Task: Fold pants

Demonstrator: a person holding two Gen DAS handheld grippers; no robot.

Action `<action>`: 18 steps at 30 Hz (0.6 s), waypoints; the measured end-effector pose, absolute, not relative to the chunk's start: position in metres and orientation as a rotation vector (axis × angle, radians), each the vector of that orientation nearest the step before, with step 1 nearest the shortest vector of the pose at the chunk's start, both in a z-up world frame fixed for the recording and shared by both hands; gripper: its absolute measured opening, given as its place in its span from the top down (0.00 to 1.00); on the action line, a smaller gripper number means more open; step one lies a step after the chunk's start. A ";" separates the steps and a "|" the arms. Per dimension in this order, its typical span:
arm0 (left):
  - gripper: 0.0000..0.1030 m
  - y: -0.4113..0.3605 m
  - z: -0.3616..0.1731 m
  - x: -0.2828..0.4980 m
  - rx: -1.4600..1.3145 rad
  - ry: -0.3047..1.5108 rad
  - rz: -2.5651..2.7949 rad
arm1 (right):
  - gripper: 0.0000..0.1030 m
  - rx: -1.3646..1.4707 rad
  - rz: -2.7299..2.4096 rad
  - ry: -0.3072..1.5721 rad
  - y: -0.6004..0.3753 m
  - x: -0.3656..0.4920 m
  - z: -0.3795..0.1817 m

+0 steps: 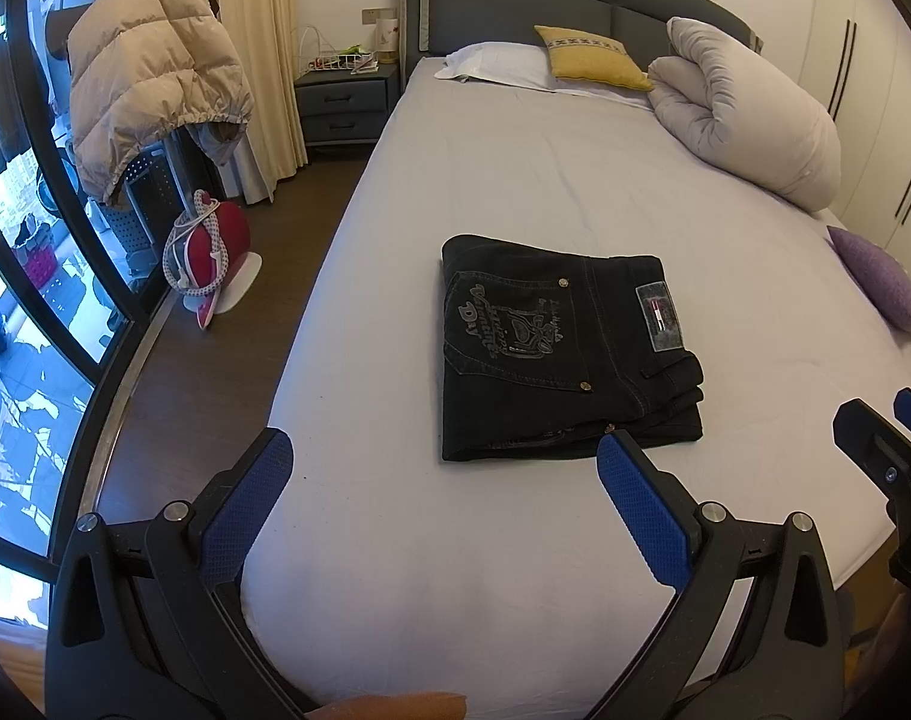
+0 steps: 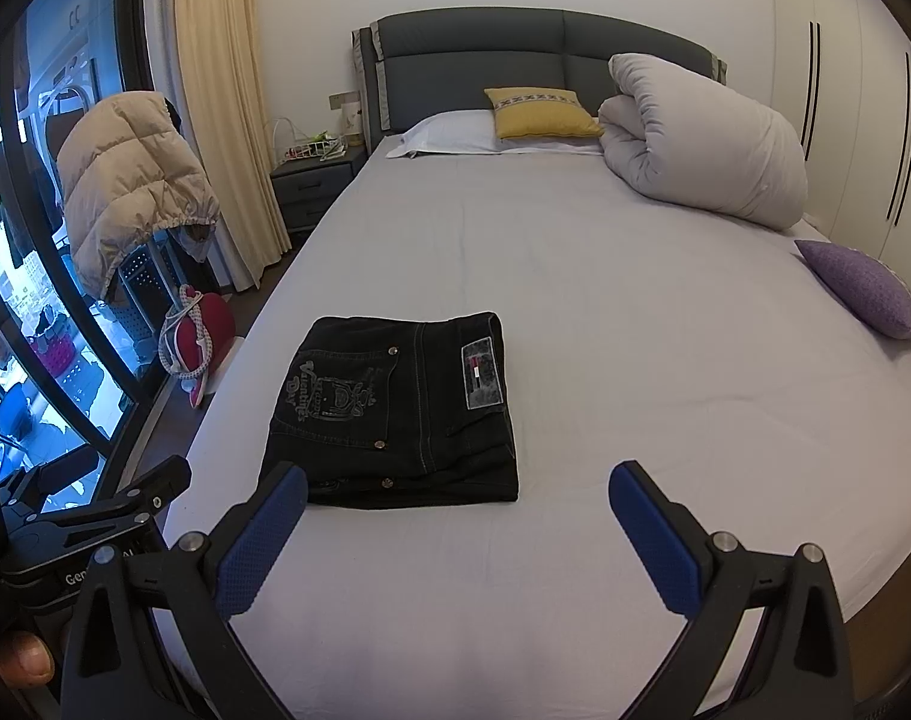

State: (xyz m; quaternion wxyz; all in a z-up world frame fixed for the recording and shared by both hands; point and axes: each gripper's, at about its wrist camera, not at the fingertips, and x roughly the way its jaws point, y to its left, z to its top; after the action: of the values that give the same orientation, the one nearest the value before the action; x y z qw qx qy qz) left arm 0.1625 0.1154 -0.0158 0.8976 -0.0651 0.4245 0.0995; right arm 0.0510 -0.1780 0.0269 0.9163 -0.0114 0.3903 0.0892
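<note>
Black pants (image 1: 566,354) lay folded into a compact rectangle (back pocket and waist patch uppermost) on the bed (image 1: 515,168), toward its near end. The left gripper (image 1: 444,465) hung above the near edge with fingers spread wide, holding nothing. The right gripper (image 2: 458,495) was likewise spread and empty, apart from the pants.

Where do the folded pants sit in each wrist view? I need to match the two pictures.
Left wrist: pants right of centre, just beyond the right finger of the open left claw.
Right wrist: pants left of centre, beyond the left finger of the open right claw.
Shared landmark: yellow cushion by the headboard.
</note>
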 end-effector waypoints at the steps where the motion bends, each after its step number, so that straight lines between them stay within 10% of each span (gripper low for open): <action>1: 0.00 0.116 -0.016 0.163 -0.135 0.880 0.206 | 0.00 -0.024 0.183 0.804 -0.178 0.051 0.027; 18: 0.00 0.118 -0.018 0.164 -0.138 0.887 0.201 | 0.00 -0.029 0.188 0.811 -0.179 0.048 0.021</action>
State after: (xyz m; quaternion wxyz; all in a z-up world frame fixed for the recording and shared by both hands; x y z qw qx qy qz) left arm 0.1638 0.1179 -0.0180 0.8961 -0.0667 0.4281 0.0968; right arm 0.0482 -0.1786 0.0210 0.9144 -0.0138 0.3941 0.0915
